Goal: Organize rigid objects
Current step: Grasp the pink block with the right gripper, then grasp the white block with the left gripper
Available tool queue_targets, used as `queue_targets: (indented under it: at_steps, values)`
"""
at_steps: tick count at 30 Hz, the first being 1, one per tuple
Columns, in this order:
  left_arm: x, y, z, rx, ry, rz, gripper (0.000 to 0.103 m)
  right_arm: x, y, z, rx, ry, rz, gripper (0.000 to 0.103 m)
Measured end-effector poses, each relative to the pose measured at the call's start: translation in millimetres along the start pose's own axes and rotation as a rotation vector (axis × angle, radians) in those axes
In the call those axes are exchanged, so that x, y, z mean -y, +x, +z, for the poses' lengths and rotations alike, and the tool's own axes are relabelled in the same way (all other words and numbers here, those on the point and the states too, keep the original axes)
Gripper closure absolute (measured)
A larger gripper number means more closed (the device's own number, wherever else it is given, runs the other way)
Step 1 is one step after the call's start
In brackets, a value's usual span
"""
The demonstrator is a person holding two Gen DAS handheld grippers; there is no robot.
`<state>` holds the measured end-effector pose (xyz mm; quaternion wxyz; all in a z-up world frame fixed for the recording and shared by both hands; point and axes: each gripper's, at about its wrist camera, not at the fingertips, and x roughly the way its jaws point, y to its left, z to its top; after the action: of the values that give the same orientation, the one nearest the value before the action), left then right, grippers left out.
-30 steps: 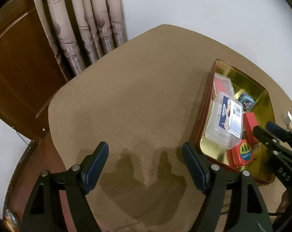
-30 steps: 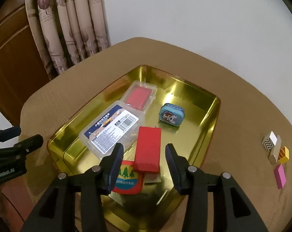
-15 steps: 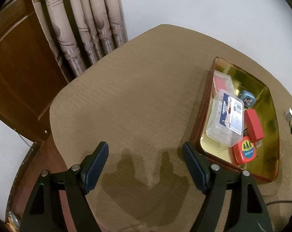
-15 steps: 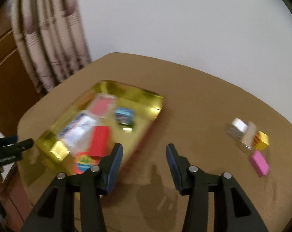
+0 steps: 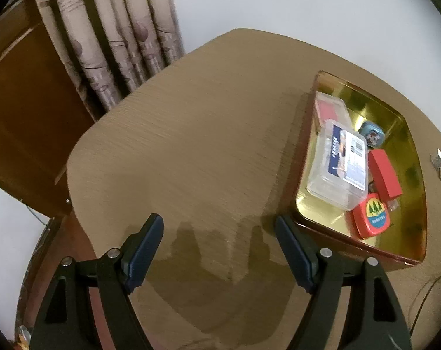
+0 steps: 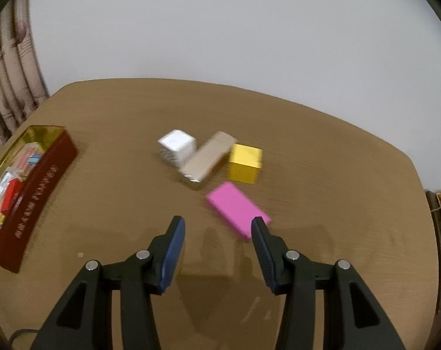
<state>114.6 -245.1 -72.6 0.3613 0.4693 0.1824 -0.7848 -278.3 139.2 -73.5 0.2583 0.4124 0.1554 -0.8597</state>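
From the left wrist, the left claw [image 5: 219, 249] stands wide and empty over bare bench [image 5: 191, 151]; the gold tray [image 5: 363, 242] to its right holds several boxes.

From the right wrist, the right claw [image 6: 218, 243] is parted, empty, above the bench. The pink block [image 6: 236, 208] lies flat just beyond its tips, nearest of four loose pieces. It looks light, stiff and smooth; pinch its long sides.
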Motion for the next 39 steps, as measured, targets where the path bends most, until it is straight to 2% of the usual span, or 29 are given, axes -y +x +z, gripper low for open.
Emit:
queue_targets:
  at_steps: [8, 13, 19, 20, 22, 24, 27, 31, 35, 39]
  values:
    - [-3, -9, 3, 0.043, 0.031, 0.002, 0.026, 15, 33, 2, -0.015, -0.03, 0.034, 0.054]
    - [-10, -21, 7, 0.069, 0.009, 0.047, 0.024, 17, 53, 6, -0.026, -0.045, 0.067, 0.054]
    - [16, -34, 17, 0.077, 0.05, 0.048, 0.024, 16, 55, 2, 0.01, -0.045, 0.094, 0.054]
    - [26, -36, 19, 0.078, 0.065, 0.038, 0.024, 15, 55, 1, 0.014, -0.045, 0.102, 0.056]
    - [43, -41, 22, 0.083, 0.085, 0.003, 0.024, 14, 53, -2, 0.024, -0.047, 0.11, 0.066]
    - [65, -45, 26, 0.088, 0.118, -0.038, 0.023, 16, 54, -2, 0.025, -0.041, 0.122, 0.069]
    - [105, -45, 32, 0.088, 0.179, -0.079, 0.023, 24, 53, -6, 0.027, -0.039, 0.123, 0.07]
    - [163, -46, 36, 0.101, 0.273, -0.147, 0.023, 25, 47, -16, 0.024, -0.026, 0.082, 0.07]
    - [227, -37, 39, 0.061, 0.351, -0.232, 0.023, 42, 36, -31, 0.018, 0.021, 0.044, 0.071]
    - [279, -31, 46, 0.045, 0.412, -0.28, 0.023, 43, 31, -40, 0.023, 0.049, 0.038, 0.074]
